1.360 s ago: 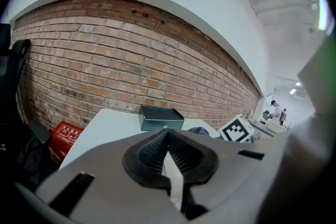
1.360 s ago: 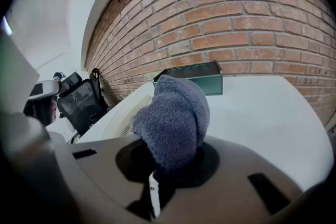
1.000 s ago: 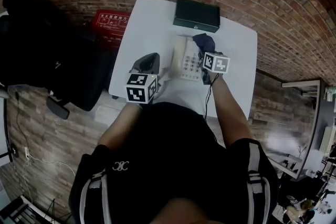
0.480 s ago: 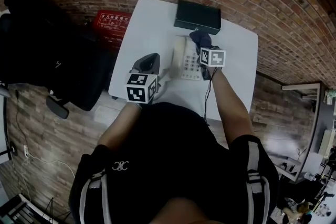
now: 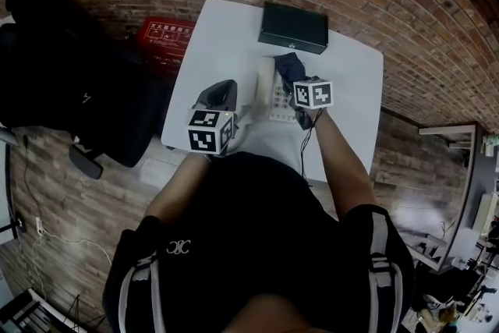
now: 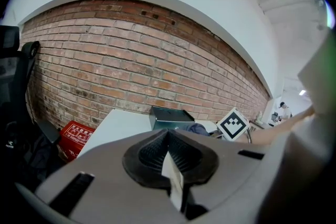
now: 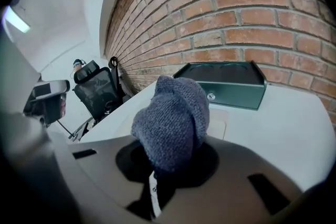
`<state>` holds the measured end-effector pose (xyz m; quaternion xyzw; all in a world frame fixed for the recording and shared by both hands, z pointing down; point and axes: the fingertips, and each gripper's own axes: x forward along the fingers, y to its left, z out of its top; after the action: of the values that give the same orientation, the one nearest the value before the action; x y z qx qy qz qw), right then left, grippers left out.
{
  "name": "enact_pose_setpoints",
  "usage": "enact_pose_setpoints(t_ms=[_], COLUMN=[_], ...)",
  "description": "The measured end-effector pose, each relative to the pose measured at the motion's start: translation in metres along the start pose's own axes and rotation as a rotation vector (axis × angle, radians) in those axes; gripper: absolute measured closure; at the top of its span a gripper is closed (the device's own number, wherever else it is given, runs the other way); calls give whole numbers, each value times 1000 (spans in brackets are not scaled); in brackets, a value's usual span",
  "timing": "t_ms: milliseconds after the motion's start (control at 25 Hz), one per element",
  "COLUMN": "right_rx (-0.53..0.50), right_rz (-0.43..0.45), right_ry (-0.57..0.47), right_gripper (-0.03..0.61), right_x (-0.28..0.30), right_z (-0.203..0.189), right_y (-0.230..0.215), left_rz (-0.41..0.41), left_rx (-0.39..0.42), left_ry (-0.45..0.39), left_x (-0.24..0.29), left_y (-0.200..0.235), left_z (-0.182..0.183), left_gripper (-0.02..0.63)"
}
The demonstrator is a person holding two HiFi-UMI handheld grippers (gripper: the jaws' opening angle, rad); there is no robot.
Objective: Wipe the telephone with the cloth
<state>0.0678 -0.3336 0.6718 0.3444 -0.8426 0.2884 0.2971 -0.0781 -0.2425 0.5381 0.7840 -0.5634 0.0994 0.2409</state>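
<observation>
White worktop (image 5: 226,35): left gripper (image 6: 169,138), fingers pressed together, hangs at the near-left edge; cream telephone (image 5: 267,87) at centre; right gripper (image 5: 296,86) pinches the blue-grey knitted cloth (image 7: 173,120) over the telephone's far-right part.

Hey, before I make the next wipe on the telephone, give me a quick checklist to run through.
1. Cloth clamped in the right gripper: ok.
2. Cloth above the telephone: ok, at its far end.
3. Cloth pressing on the telephone: cannot tell.
4. Left gripper steadying the telephone: not ok, it is shut and apart from it.
5. Dark green box out of the path: ok, it sits beyond the telephone.
</observation>
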Motion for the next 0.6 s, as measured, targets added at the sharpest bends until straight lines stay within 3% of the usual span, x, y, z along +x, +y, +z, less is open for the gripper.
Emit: enact_pose_setpoints(t_ms=[240,440,600], right_rx=[-17,-106,-121], right_rz=[-1,-58,-52], right_ry=[24,64,91], right_gripper=[541,541,541], right_x=[-4,-5,-6], right_z=[-14,-21,-34], right_y=[9,13,23], left_rz=[1,-15,-18], left_rx=[-15,-14,-18], left_ry=[0,6,8], left_x=[1,4,5], left_y=[9,4,7], left_z=[-2,-4,-5], left_gripper=[618,618,618])
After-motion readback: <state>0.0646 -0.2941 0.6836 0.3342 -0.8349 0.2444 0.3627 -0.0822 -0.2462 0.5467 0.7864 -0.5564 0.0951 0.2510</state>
